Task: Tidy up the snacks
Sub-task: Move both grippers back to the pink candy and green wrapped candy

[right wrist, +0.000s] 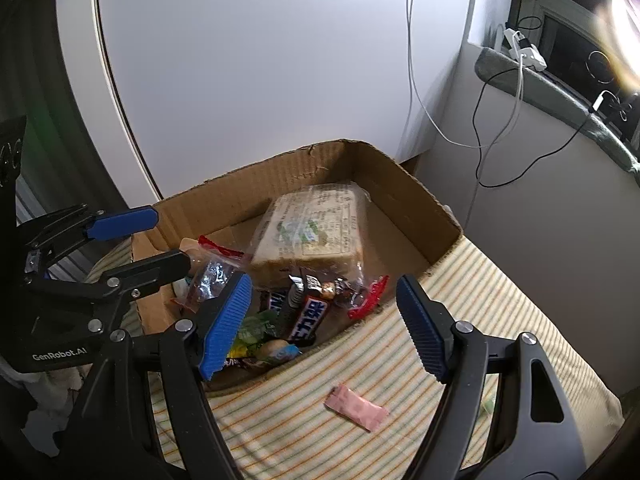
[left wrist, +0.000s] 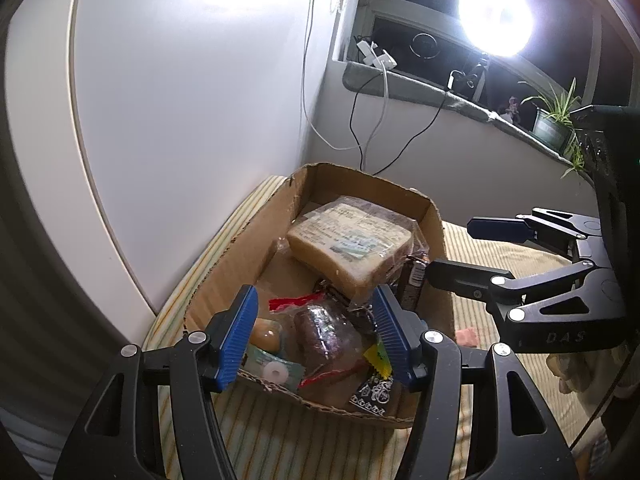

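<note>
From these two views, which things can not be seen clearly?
- Snacks at the near end of the cardboard box: right wrist view, partly covered by the right tool finger and the box wall.
- Print on the bread bag: both views, too small to read.
- Green scrap on the striped cloth: right wrist view, behind the tool arm.
- Window: left wrist view, lamp glare.

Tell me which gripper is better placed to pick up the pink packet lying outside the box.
Right, probably. The pink packet lies on the striped cloth just below the open right gripper; the left gripper hangs over the box.
</note>
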Available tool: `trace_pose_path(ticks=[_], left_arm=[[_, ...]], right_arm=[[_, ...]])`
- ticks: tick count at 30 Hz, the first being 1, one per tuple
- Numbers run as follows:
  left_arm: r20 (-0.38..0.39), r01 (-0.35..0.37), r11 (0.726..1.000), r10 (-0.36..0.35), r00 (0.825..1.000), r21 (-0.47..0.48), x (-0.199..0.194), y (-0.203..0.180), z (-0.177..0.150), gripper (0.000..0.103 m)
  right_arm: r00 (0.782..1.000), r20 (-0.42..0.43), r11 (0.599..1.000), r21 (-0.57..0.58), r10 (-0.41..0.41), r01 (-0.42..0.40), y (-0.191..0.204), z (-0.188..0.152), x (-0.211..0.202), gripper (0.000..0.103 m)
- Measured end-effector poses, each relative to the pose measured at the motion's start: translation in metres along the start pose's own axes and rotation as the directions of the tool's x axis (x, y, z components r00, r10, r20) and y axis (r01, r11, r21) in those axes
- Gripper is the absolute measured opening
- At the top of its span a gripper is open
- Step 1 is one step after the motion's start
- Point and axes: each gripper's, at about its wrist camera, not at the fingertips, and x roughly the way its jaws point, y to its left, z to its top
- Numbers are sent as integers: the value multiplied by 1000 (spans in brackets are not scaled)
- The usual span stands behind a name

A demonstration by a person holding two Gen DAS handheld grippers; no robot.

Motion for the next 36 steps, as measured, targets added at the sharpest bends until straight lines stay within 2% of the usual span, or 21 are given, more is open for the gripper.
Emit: trace_pose_path(ticks=[12, 22, 28, 36], left_arm=[[8, 24, 999, -24, 1000, 36, -7, -28, -1, 59], [-6, 72, 994, -72, 997, 87, -7, -61, -5, 59], [-41, 136, 982, -131, 990, 128, -6, -95, -15, 59], [-151, 215, 967, -193, 969, 140, 12, -137, -41, 59]], right_arm=[[1000, 17, 999, 36, -21, 20, -22, -16, -21, 78], [998, 22, 992, 113, -51, 48, -67, -43, -41, 78], [996, 0, 977, 196, -85, 83, -108, -70, -51, 78], [994, -54, 961, 256, -96, 107, -147, -108, -49, 78]])
